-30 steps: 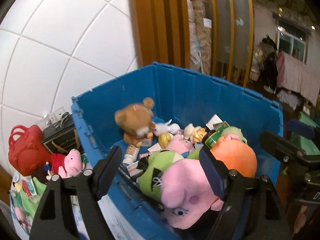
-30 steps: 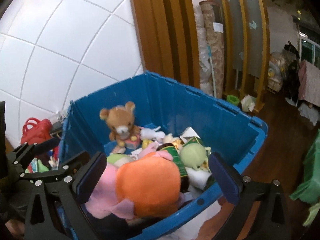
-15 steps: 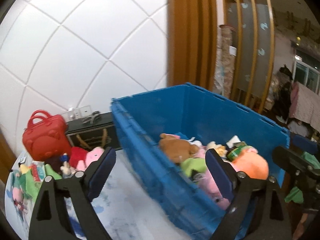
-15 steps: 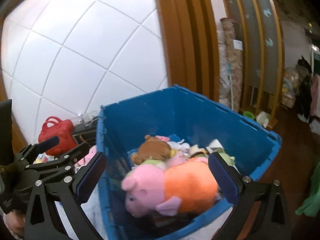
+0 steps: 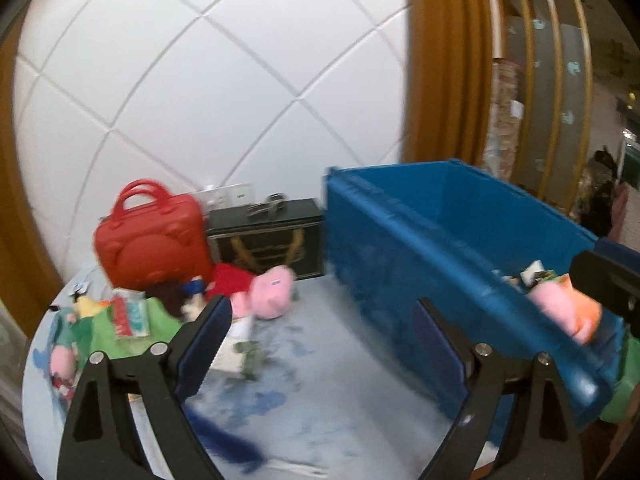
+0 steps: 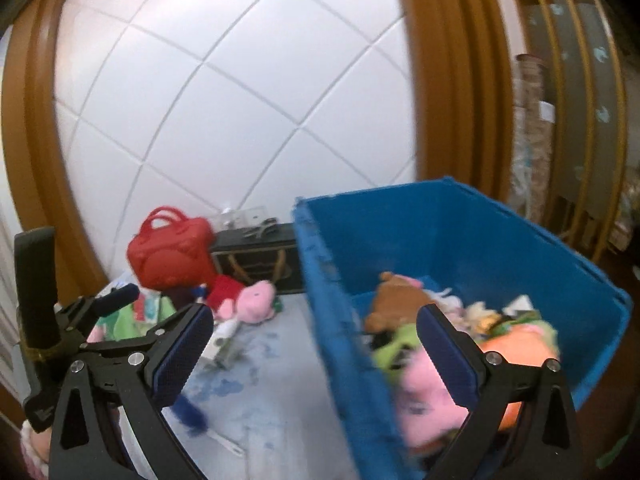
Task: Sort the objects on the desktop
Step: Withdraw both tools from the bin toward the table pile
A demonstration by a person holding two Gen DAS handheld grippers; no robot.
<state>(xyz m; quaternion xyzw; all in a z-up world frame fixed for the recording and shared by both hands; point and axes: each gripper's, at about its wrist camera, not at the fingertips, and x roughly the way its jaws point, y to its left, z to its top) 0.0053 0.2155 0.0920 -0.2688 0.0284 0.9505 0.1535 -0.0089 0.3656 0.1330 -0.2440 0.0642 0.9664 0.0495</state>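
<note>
Gaping left tongs [image 5: 322, 334]; pink plush [image 5: 270, 292] beyond, apart.

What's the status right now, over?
Left gripper open, empty. Right gripper open, empty. Pink pig plush on table beside blue bin. Path looks clear.

No readable text for you in either view, both are motion-blurred. The small red-and-teal packet [image 5: 130, 317] on the green cloth carries print, but it's smeared beyond reading. The black box [image 5: 267, 236] behind the red bag [image 5: 152, 236] shows only gold ornament, no letters you can make out. The white tag on the roll [image 5: 517, 109] in the background is too small to tell.
</note>
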